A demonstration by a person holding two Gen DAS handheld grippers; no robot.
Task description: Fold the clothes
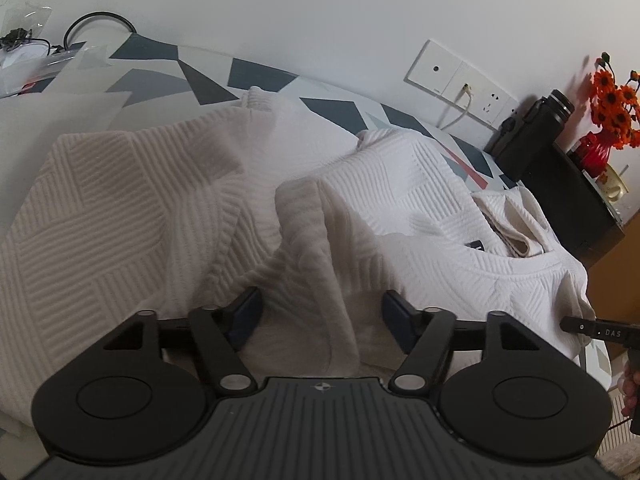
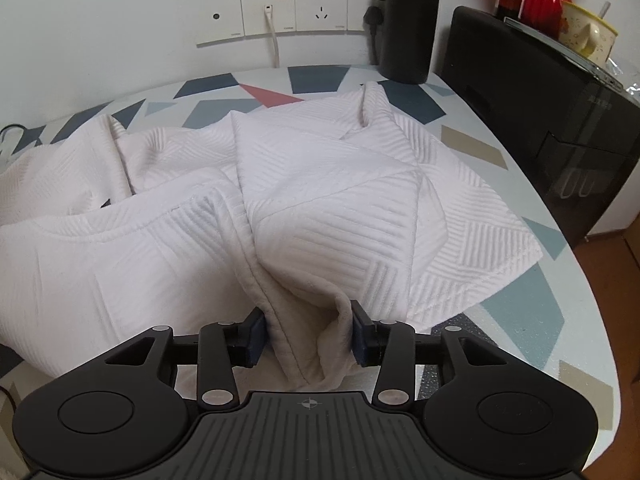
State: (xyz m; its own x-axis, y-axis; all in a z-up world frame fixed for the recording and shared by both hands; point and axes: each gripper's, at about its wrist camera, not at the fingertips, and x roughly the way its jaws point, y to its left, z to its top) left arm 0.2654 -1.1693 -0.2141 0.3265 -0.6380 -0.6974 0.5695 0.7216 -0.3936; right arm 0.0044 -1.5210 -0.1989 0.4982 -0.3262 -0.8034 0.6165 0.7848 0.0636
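Note:
A white textured knit garment [image 1: 168, 208] lies rumpled on a table with a geometric patterned cover [image 1: 248, 76]. My left gripper [image 1: 320, 316] is open, its jaws standing either side of a raised fold of the cloth near the front edge. In the right wrist view the same garment [image 2: 340, 184] spreads across the table [image 2: 532, 308]. My right gripper [image 2: 308, 336] is open, with a bunched fold and seam of the garment lying between its pads, which stand apart. The right gripper's tip shows in the left wrist view [image 1: 592, 332] at the garment's right edge.
A black flask [image 2: 408, 20] and a black appliance [image 2: 560, 128] stand at the back right, with a red vase of orange flowers [image 1: 608, 120] and a mug [image 2: 588, 32]. Wall sockets [image 2: 288, 8] with a white cable are behind. Bags and cables [image 1: 24, 52] lie at far left.

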